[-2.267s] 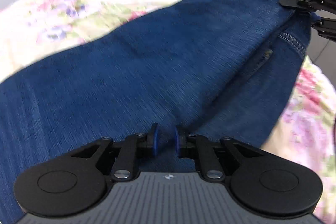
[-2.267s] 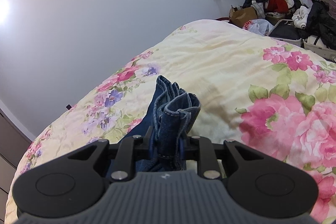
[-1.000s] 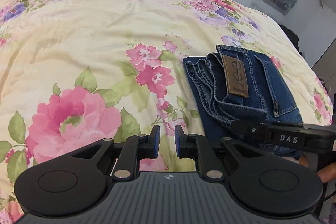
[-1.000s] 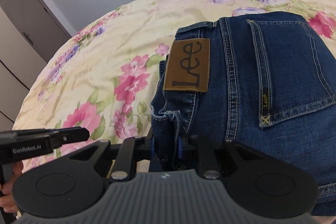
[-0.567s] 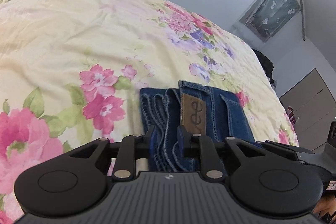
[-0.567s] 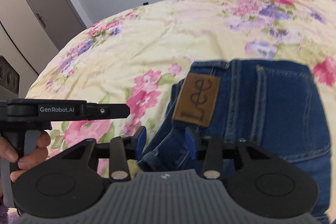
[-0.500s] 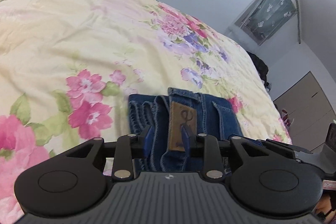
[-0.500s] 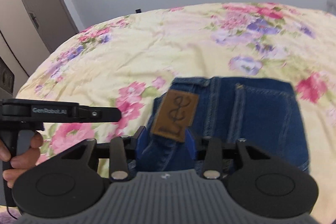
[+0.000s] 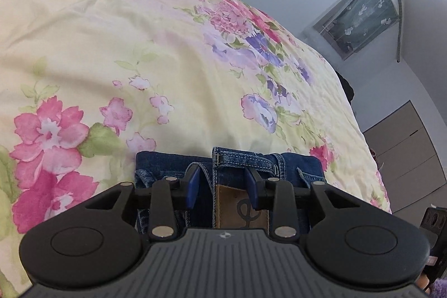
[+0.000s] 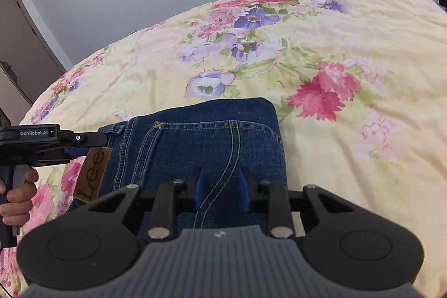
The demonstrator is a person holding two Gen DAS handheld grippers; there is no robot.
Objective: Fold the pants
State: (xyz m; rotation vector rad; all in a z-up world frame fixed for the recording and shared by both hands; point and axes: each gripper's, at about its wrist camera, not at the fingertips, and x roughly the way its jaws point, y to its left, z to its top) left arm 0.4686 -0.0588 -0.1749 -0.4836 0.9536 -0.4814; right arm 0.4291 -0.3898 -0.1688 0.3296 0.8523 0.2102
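Yellow cotton bedspread (image 10: 363, 52), printed with pink and purple flowers, is covering the whole bed and filling most of both views. Grey wall is rising behind it; a door (image 10: 19, 46) is showing at the left edge of the right wrist view, a curtained window (image 9: 360, 16) at the upper right of the left wrist view.

Blue denim pants (image 10: 201, 141) are lying folded into a compact rectangle on the bedspread, back pocket stitching facing up, brown leather brand patch (image 10: 93, 172) at the waistband end.

Left tool (image 9: 223, 186) is hanging over the waistband end, pads apart, having just been opening; the patch and a belt loop (image 9: 243, 158) are sitting between the blue pads (image 9: 193, 187), not pinched. Seen from the right wrist, the same tool is reaching in from the left, gripped by a hand (image 10: 16, 197).

Right tool (image 10: 222, 187) is hovering over the pocket area, pads apart with flat denim showing between them, having just been closing; nothing is clamped.
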